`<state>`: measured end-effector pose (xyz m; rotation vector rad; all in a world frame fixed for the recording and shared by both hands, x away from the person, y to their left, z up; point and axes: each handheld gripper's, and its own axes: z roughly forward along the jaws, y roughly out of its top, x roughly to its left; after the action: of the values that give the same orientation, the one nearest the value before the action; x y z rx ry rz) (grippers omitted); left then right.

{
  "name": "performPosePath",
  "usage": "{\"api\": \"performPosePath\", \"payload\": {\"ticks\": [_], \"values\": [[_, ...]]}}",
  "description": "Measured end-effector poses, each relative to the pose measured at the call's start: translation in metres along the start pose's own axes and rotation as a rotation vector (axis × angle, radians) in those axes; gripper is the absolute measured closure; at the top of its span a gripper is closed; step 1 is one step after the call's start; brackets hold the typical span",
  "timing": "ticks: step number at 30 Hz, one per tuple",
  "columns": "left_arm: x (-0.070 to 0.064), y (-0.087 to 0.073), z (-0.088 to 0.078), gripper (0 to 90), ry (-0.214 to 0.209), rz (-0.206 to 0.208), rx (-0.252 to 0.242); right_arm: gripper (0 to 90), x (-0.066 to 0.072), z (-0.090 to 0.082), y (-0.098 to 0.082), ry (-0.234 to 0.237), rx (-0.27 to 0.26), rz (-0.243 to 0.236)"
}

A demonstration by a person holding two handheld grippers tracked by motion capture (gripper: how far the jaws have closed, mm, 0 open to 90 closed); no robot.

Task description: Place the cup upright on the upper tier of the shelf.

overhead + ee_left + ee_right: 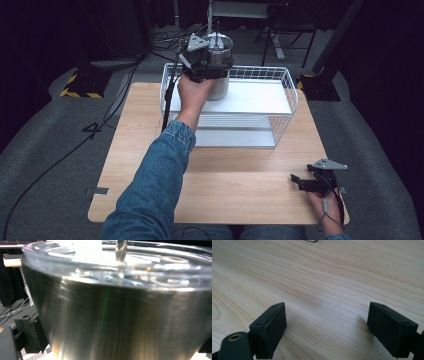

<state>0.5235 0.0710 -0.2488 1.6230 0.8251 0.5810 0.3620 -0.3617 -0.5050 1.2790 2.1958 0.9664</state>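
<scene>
Carefully, I am holding the steel pot [219,87] in the left gripper [207,65], jaws clamping its wall just under the glass lid [125,262], at the back left of the white shelf [260,97] inside the wire basket [287,82]. I am judging it wise to be keeping the pot upright and lowering slowly, since I cannot tell whether its base is touching. I am resting the right gripper [327,325] on the table [337,277], jaws apart and empty.
</scene>
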Motion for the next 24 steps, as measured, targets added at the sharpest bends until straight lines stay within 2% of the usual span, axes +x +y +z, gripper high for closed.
{"api": "performPosePath", "payload": {"ticks": [6,11,17,21,24], "values": [[-0.001,-0.003,0.003,3.4,0.010,0.004,0.011,16.1,0.000,0.000,0.000,0.001,0.000,-0.002],[0.002,-0.007,0.004,3.4,0.005,-0.022,0.010,16.1,0.000,0.000,0.000,-0.001,0.000,-0.004],[0.003,-0.011,0.005,3.4,0.008,-0.029,0.009,16.1,0.000,0.000,0.000,-0.001,0.000,-0.004],[0.003,-0.011,0.005,3.4,0.009,-0.026,0.013,16.1,0.000,0.000,0.000,-0.001,0.001,-0.003],[0.000,-0.011,0.006,3.4,0.013,-0.002,0.018,16.1,0.000,0.000,0.000,-0.001,-0.001,-0.003]]}}
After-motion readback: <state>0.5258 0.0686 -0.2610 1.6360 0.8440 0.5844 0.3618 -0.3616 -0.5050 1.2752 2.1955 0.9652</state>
